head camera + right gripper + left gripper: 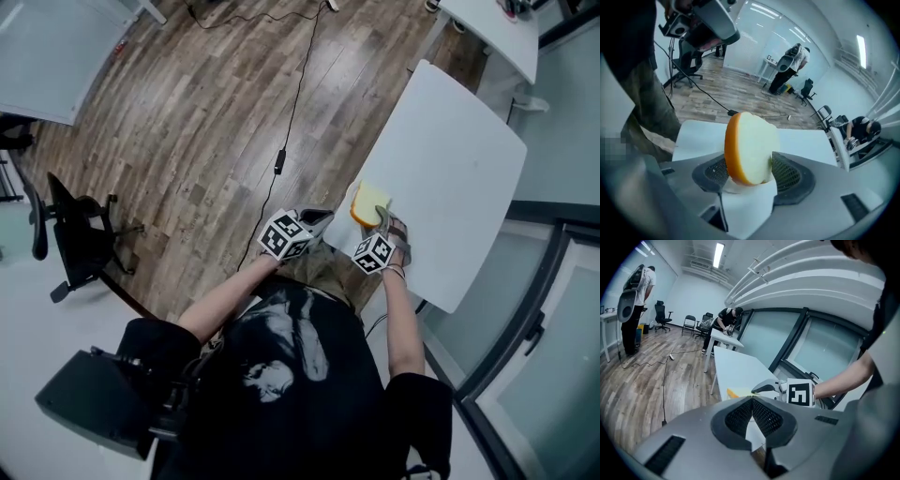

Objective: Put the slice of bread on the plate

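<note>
The slice of bread (pixel 367 203), pale with an orange crust, is at the near edge of the white table (pixel 450 159). In the right gripper view the slice (pixel 750 147) stands on edge, tilted, between the jaws of my right gripper (pixel 749 171). The pads stand apart and the slice leans loose toward the right pad. My left gripper (pixel 751 400) hovers just left of the table corner, pads together with nothing in them. From there I see the bread (pixel 733 393) and the right gripper (pixel 764 387) above it. I cannot make out a plate against the white table.
The wooden floor to the left has a black cable (pixel 291 122) and an office chair (pixel 80 239). Other white tables (pixel 56 47) stand at the far left and the top right. A glass wall (pixel 544 281) runs along the right. People stand far off in the room.
</note>
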